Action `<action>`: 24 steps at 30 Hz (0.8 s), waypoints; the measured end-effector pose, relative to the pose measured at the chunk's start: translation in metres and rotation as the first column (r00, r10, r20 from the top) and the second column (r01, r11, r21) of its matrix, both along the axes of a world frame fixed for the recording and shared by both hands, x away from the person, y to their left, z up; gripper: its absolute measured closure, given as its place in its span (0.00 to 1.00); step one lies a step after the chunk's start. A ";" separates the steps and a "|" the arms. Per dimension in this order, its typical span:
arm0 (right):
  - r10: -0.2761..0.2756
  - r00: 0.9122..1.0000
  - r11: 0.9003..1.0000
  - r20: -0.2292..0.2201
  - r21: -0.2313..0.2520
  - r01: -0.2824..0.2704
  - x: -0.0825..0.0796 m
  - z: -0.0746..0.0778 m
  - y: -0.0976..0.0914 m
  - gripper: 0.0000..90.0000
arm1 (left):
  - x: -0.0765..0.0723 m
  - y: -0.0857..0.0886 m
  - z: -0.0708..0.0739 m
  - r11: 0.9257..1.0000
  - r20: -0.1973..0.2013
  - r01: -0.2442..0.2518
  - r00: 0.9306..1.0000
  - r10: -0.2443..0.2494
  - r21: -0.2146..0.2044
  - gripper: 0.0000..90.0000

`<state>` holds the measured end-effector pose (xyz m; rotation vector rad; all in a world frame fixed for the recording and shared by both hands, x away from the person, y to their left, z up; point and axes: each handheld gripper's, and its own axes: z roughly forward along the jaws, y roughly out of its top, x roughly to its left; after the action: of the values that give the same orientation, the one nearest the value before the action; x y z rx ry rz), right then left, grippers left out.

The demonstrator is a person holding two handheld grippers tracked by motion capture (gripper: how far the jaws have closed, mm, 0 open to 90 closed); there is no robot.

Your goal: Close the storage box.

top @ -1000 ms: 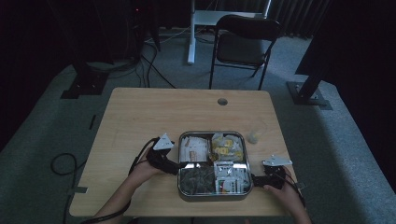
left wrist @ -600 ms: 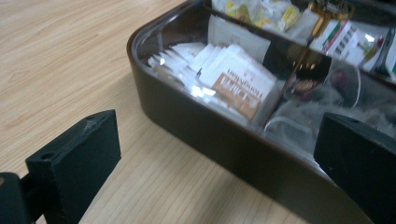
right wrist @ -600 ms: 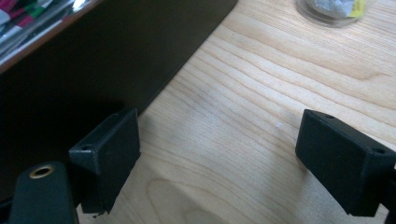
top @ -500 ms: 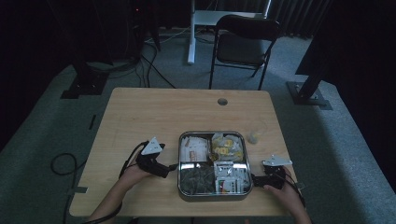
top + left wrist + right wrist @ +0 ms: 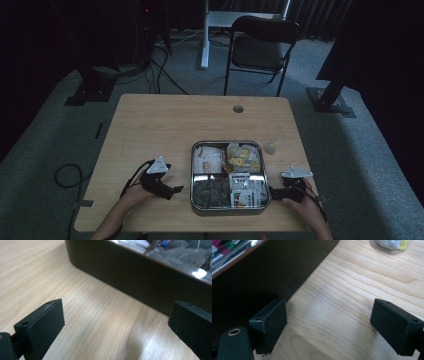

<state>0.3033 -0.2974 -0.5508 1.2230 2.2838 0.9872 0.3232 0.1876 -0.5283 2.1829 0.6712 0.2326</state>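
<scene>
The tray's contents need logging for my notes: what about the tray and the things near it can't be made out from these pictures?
- Tray packets: high view, too small and dim to read or count.
- Tray interior: left gripper view, dark wall hides it; the rest is cut off by the top edge.
- Clear cup: right gripper view, cropped by the top edge; contents unclear.
- Right gripper against the tray: contact not discernible.

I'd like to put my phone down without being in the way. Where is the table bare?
The far half of the light wooden table, beyond the compartmented metal tray, is bare apart from a small round hole. The near edge is crowded: tray, left claw, right claw, and small clear cup.
</scene>
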 end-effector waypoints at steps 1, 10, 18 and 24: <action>0.000 1.000 1.000 0.000 0.000 0.000 0.000 0.000 0.000 0.15 | -0.001 0.002 -0.001 1.000 0.000 -0.002 1.000 0.002 -0.004 0.01; 0.000 1.000 1.000 0.000 0.000 0.000 0.000 0.000 0.000 0.15 | -0.006 0.014 -0.011 0.999 -0.018 -0.022 1.000 0.023 0.030 0.01; 0.000 1.000 1.000 0.000 0.000 0.000 0.000 0.000 0.000 0.15 | -0.010 0.022 -0.017 0.994 -0.026 -0.001 1.000 0.004 0.108 0.01; 0.000 1.000 1.000 0.000 0.000 0.000 0.000 0.000 0.000 0.15 | -0.014 0.029 -0.018 0.995 -0.030 -0.002 1.000 0.005 0.102 0.01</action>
<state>0.3033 -0.2974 -0.5508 1.2229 2.2835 0.9873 0.3092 0.2170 -0.5462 2.2869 0.6931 0.2409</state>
